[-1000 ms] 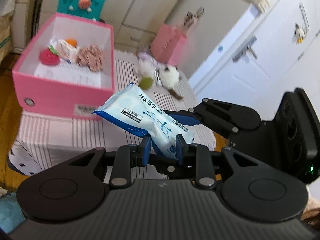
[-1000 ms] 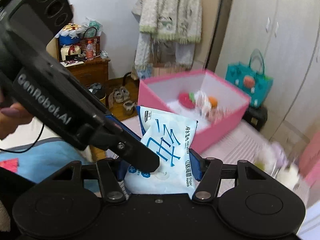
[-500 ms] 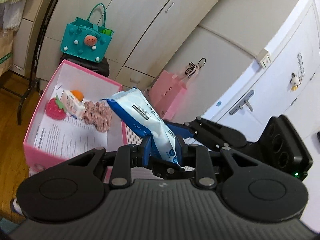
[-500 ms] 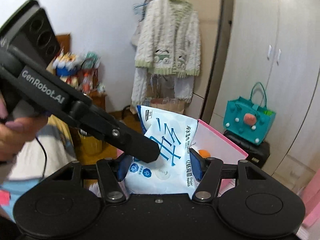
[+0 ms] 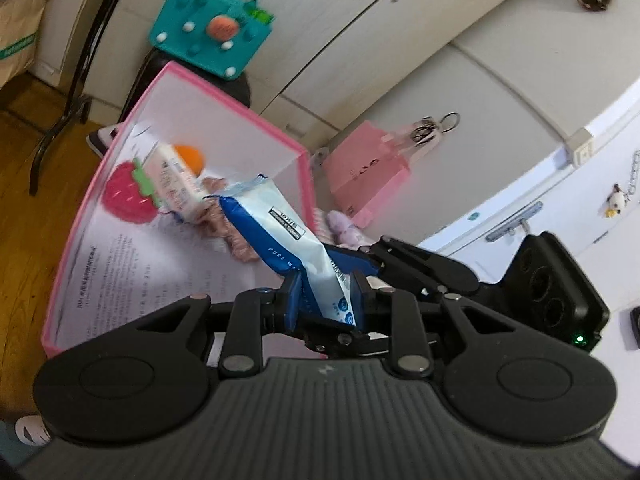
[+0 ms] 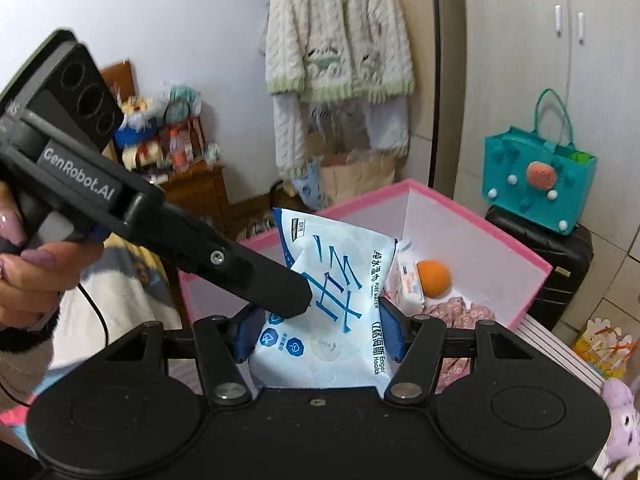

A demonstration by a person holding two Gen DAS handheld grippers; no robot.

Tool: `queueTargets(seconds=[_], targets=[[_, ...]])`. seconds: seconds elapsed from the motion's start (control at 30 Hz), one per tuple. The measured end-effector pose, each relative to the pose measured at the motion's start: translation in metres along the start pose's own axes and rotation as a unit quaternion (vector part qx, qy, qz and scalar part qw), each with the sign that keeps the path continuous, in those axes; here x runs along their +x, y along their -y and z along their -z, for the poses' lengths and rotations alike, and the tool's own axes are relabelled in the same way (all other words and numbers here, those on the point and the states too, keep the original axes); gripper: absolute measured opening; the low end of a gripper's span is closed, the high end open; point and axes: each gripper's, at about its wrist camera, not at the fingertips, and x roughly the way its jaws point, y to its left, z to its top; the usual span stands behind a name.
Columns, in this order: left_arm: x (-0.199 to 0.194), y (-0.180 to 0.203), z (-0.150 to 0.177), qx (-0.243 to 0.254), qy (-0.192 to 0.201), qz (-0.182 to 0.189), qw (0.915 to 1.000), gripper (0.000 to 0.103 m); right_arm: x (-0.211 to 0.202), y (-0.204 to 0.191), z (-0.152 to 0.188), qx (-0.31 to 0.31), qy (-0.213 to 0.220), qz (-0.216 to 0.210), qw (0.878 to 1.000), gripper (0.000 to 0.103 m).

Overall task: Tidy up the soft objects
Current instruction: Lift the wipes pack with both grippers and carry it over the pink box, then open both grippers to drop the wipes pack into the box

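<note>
Both grippers are clamped on the same wet wipes pack [image 6: 336, 300]: right gripper [image 6: 320, 332] squeezing its wide sides, left gripper [image 5: 325, 300] pinching the thin edge. It's hanging over the pink box [image 6: 472, 216], near the orange ball [image 6: 434, 278]. Guessing two grips because it's floppy, drop comes next
</note>
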Motion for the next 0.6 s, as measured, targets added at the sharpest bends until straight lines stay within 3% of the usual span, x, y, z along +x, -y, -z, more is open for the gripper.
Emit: queueTargets(seconds=[0.17, 0.23, 0.37, 0.6], targets=[[0.022, -0.022, -0.009, -0.012, -0.033, -0.020, 0.9992, 0.024, 0.032, 0.005, 0.000, -0.034, -0.041, -0.002, 0.999, 0.065], [0.031, -0.025, -0.011, 0.016, -0.056, -0.030, 0.9978, 0.025, 0.042, 0.012, 0.002, -0.034, -0.058, -0.020, 0.998, 0.065], [0.037, -0.031, -0.011, 0.031, -0.063, -0.046, 0.9965, 0.025, 0.059, 0.022, 0.005, -0.019, -0.073, -0.042, 0.996, 0.065], [0.043, -0.031, -0.016, 0.037, -0.072, -0.054, 0.9953, 0.025, 0.066, 0.025, -0.007, -0.076, -0.107, -0.041, 0.991, 0.065]])
